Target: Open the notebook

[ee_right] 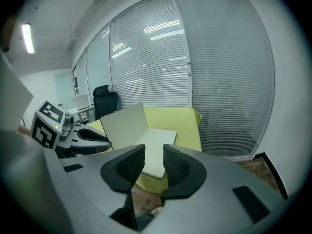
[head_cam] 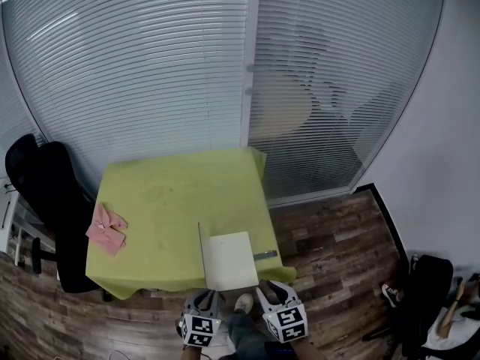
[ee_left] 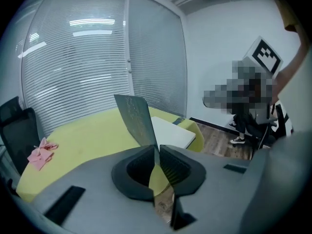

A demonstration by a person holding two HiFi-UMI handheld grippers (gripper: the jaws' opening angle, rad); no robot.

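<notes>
A white notebook (head_cam: 231, 261) lies at the front edge of the green table (head_cam: 180, 193). Its cover (ee_left: 134, 117) stands upright along the left side of the pages (ee_left: 171, 131). My left gripper (ee_left: 157, 152) is shut on the cover's near edge, and it shows in the head view just below the table edge (head_cam: 206, 297). From the right gripper view the raised cover (ee_right: 124, 125) stands over the open page (ee_right: 158, 152), with the left gripper (ee_right: 83, 135) at its side. My right gripper (ee_right: 153, 162) is open and empty, just short of the notebook's near right corner (head_cam: 268, 291).
A pink cloth (head_cam: 106, 229) lies at the table's left edge. A small grey strip (head_cam: 265, 256) rests to the right of the notebook. A black chair (head_cam: 45, 193) stands to the left of the table. Window blinds (head_cam: 150, 66) close off the back. Wooden floor (head_cam: 330, 238) lies to the right.
</notes>
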